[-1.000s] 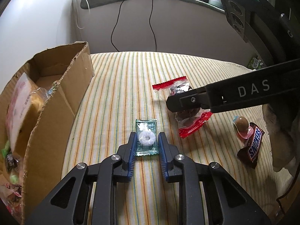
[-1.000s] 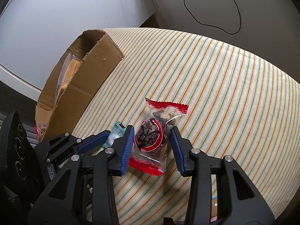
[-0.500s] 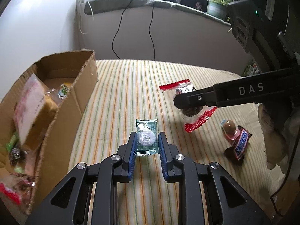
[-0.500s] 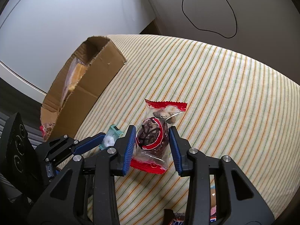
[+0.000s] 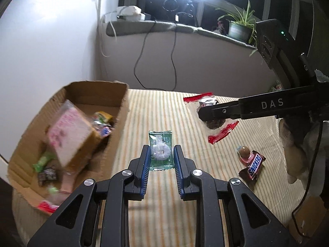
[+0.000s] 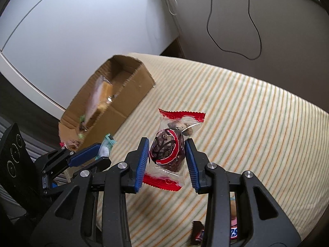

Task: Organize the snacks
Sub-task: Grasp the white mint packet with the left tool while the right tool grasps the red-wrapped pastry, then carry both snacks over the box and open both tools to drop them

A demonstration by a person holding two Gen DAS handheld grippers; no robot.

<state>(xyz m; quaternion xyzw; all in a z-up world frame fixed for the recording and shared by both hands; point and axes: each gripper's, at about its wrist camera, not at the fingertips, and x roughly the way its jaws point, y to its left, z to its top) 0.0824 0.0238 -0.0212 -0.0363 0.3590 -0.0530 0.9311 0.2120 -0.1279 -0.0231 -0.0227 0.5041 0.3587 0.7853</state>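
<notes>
Striped cloth (image 5: 164, 111) covers the work surface, with a window ledge and a potted plant (image 5: 239, 27) behind it. A green mint packet (image 5: 160, 152) sits clamped between the blue pads of the left gripper (image 5: 160, 160), its long axis running straight out along the fingers and its far end sticking past the tips; it looks lifted clear of the cloth. The right gripper (image 6: 166, 158) grips a clear red-ended snack bag (image 6: 170, 150) the same way, lengthwise between the pads, also held above the cloth. The coming move most likely turns on the cardboard box (image 5: 121, 111), which lies to the left of both grippers with its open top facing up; the left gripper is the nearer of the two, just beside the box's right wall, while the right one would have to cross over more cloth to reach it. The left view looks down into the box and shows it already holding a pink packet (image 5: 70, 135) and small sweets, and it shows a chocolate bar (image 5: 254, 166) and a round candy (image 5: 244, 152) lying on the cloth to the right. The right view shows little of the box's inside but gives the side of the left gripper with the mint in its tips.
</notes>
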